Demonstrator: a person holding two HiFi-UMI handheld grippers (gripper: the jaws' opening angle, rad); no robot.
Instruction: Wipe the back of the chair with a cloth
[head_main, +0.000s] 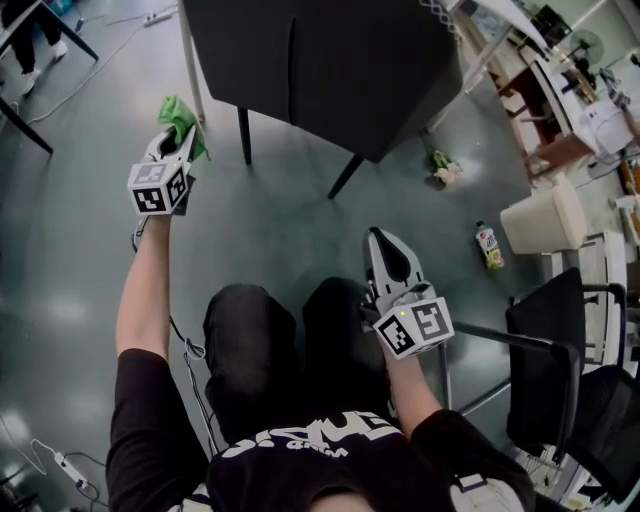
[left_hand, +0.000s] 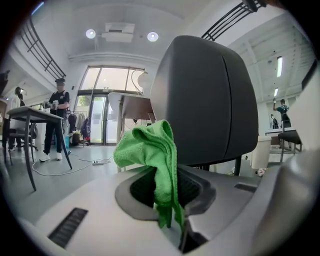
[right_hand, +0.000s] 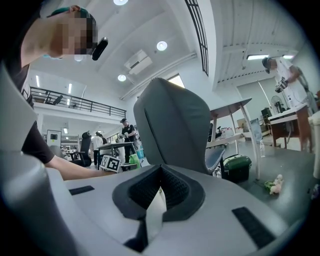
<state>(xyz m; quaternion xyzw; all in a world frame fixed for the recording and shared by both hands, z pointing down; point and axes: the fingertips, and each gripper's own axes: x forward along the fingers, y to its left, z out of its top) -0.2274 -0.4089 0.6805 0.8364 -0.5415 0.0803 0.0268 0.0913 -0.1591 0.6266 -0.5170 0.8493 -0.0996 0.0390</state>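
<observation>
The dark grey chair (head_main: 320, 60) stands ahead of me, its back turned my way. My left gripper (head_main: 172, 148) is held out to the chair's left, shut on a bunched green cloth (head_main: 182, 118). In the left gripper view the cloth (left_hand: 150, 150) stands up out of the jaws and hangs down between them, a short way in front of the chair back (left_hand: 210, 100) without touching it. My right gripper (head_main: 388, 255) hangs lower, over my knees, shut with nothing in it. In the right gripper view the chair back (right_hand: 172, 125) rises beyond the closed jaws.
A bottle (head_main: 489, 245) and a small bunch of flowers (head_main: 443, 168) lie on the floor to the right. A cream stool (head_main: 545, 218) and a black chair (head_main: 560, 350) stand at the right. Cables run across the floor at the left. People stand by a table (left_hand: 30, 117) far off.
</observation>
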